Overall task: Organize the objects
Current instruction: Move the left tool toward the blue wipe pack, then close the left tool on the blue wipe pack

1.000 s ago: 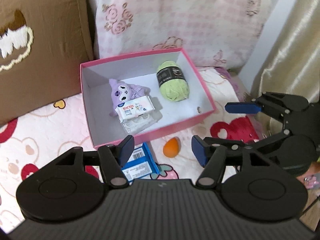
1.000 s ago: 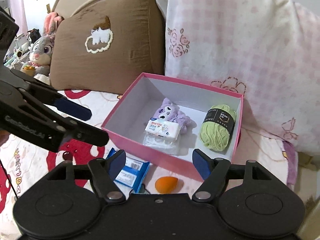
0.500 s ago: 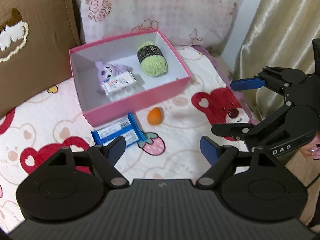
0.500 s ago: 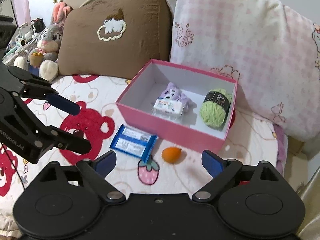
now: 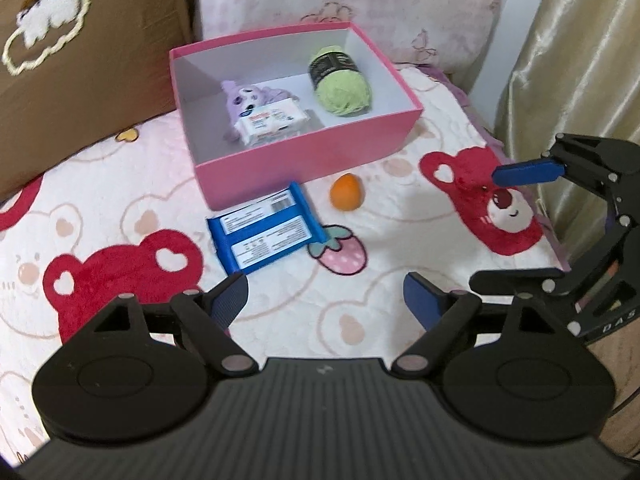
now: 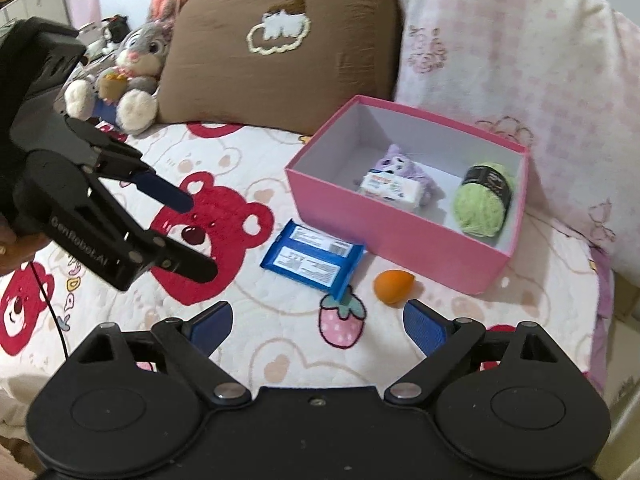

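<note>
Left wrist view shows both claws, left claw (image 5: 324, 300) and right claw (image 5: 520, 224), wide open and empty, so I'd pinch the blue packet (image 5: 266, 234) by its long edges.

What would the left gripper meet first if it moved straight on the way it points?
Probably the blue packet on the blanket, lying just ahead of the open left gripper; the pink box stands beyond. Depth is unclear.

The black two-finger left gripper (image 5: 324, 300) hangs with blue-padded jaws spread wide — the matching black right gripper (image 6: 318, 320) likewise gapes, holding nothing.
</note>
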